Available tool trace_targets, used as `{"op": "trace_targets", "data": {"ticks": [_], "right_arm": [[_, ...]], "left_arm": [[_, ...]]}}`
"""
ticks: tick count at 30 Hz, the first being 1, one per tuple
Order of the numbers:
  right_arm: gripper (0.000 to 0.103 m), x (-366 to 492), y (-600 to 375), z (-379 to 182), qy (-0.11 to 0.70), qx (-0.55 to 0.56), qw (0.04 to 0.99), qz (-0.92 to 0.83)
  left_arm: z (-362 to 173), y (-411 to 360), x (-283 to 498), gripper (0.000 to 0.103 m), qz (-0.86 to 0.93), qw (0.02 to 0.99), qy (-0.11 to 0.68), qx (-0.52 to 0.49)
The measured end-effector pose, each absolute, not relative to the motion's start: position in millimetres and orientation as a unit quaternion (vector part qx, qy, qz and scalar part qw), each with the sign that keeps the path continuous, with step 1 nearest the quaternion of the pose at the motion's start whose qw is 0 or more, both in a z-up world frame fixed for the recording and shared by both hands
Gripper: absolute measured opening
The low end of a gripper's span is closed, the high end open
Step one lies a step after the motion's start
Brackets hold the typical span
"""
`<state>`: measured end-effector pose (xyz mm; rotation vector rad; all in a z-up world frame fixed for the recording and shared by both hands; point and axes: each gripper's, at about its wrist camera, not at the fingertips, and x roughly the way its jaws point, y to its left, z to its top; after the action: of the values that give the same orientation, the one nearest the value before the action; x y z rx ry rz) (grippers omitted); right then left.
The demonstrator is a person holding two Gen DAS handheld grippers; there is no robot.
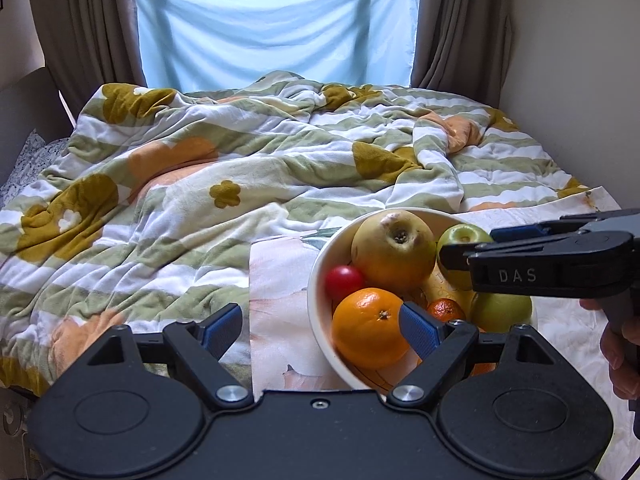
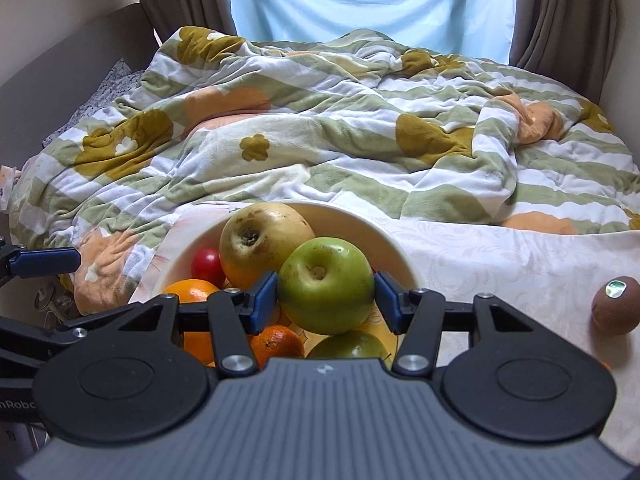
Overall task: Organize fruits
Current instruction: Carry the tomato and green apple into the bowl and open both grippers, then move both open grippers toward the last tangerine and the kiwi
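A cream bowl (image 1: 320, 280) (image 2: 384, 236) sits on the bed's near edge with a big yellow apple (image 1: 390, 246) (image 2: 260, 240), a red fruit (image 1: 344, 280) (image 2: 207, 266), an orange (image 1: 366, 326) (image 2: 192, 294), a small mandarin (image 1: 446, 309) (image 2: 276, 342) and a second green apple (image 1: 500, 308) (image 2: 352, 346). My right gripper (image 2: 326, 300) (image 1: 460, 254) is shut on a green apple (image 2: 326, 284) (image 1: 460, 236) over the bowl. My left gripper (image 1: 320, 328) is open and empty, its right finger over the orange. A brown kiwi (image 2: 616, 304) lies on the sheet at right.
A rumpled striped flower-print blanket (image 1: 240, 160) (image 2: 340, 120) covers the bed behind the bowl. A pale patterned sheet (image 2: 500, 260) lies under the bowl. Curtains (image 1: 80, 20) and a window with blue cloth (image 1: 276, 20) stand behind. A wall (image 1: 580, 40) is at right.
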<state>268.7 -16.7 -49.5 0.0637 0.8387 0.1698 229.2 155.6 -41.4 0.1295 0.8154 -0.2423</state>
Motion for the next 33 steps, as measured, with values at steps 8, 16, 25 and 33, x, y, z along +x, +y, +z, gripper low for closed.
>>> {"op": "trace_targets", "data": {"ticks": [8,16,25,33], "right_arm": [[0.103,260.6,-15.1,-39.1,0.380,0.010,0.922,0.071],[0.103,244.3,-23.4,-23.7,0.367,0.024,0.927,0.067],[0.103,208.3,-42.4,0.1,0.343,0.025,0.936,0.078],[0.103,164.2,-77.6,15.3,0.327,0.026,0.939,0.100]], "left_arm": [[-37.2,157.0,219.9,0.089,-0.111,0.912,0.391,0.061],[-23.6,157.8,205.2,0.089,-0.096,0.920,0.375,0.066],[-4.4,159.6,164.5,0.089,-0.032,0.932,0.356,0.068],[6.6,150.5,117.2,0.089,0.043,0.932,0.356,0.052]]}}
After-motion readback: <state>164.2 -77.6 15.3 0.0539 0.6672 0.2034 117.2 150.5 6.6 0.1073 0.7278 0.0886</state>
